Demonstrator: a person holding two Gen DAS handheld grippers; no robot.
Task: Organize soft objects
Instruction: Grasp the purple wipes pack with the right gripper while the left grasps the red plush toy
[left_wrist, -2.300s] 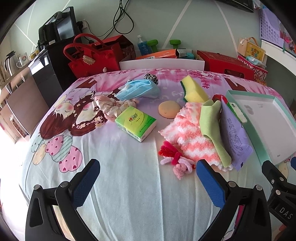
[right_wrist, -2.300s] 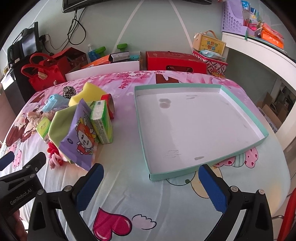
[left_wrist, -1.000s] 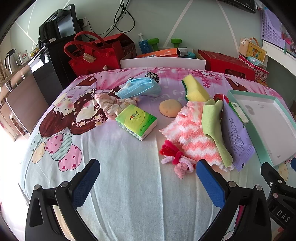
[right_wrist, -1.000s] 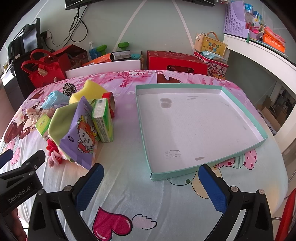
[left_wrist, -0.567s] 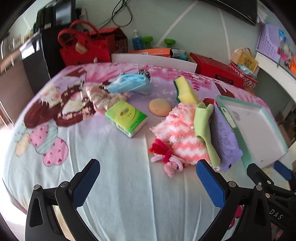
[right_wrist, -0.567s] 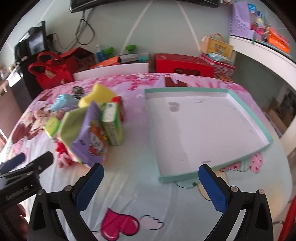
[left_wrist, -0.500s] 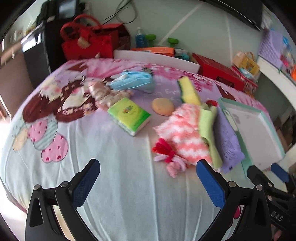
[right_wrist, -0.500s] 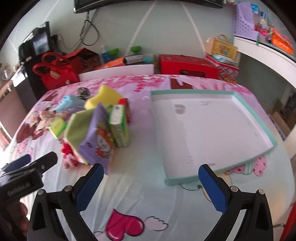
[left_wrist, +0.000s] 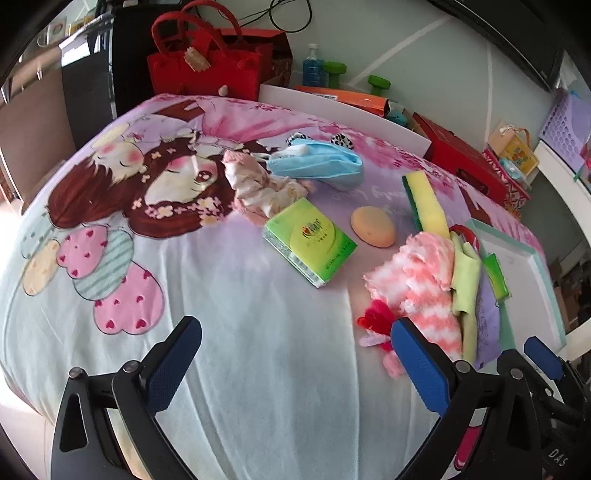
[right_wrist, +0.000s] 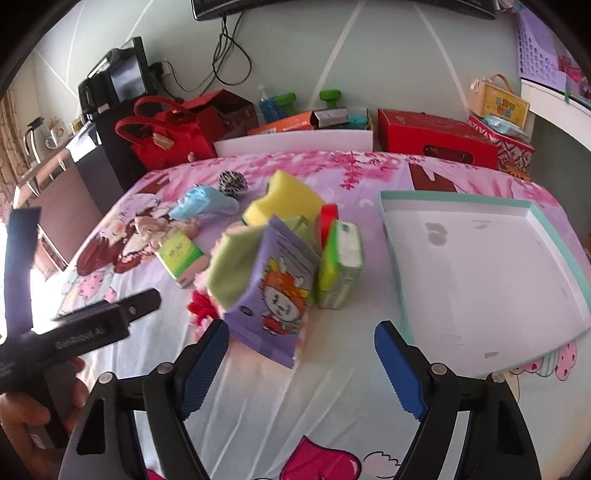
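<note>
Both the left tongs (left_wrist: 295, 360) and right tongs (right_wrist: 301, 363) gape wide, holding nothing. The purple packet (right_wrist: 277, 291) leans in the heap just ahead of the right tongs, with the tray (right_wrist: 554, 236) off to their right. Gripping it risks toppling the tissue pack (right_wrist: 341, 267) propped against it.

Pale green wall (right_wrist: 406, 55) with dangling black cables (right_wrist: 229, 48); white shelf (right_wrist: 561, 99) at right; sunlight from the left.

Green tissue pack (left_wrist: 309, 240); pink-white striped towel (left_wrist: 415, 284).
</note>
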